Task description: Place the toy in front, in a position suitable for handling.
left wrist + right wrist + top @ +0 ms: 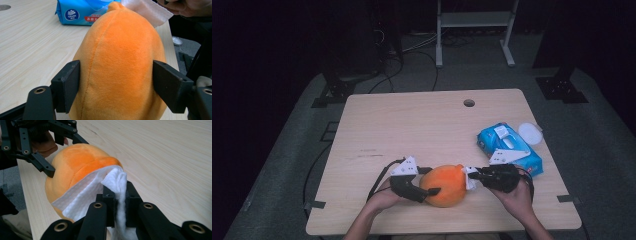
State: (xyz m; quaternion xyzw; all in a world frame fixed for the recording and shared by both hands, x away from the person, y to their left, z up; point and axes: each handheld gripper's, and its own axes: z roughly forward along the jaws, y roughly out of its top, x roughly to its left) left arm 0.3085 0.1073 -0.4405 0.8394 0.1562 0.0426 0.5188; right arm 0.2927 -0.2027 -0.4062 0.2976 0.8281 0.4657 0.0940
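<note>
An orange plush toy [443, 185] lies near the table's front edge. My left gripper [432, 181] holds it from the left, one jaw on each side. In the left gripper view both pads [71, 82] press into the plush [120, 62]. My right gripper [474, 175] comes in from the right, shut on a white wipe [470, 178]. In the right gripper view the wipe [117, 182] is pinched between the jaws of the right gripper [120, 202] and drapes over the end of the plush [75, 165]. The left gripper [65, 155] shows beyond it.
A blue pack of wipes [509, 147] lies to the right of the grippers, with a round white lid [530, 133] beside it at the table edge. A cable hole [469, 103] sits at the back. The light wooden tabletop [412, 130] stretches bare behind the plush.
</note>
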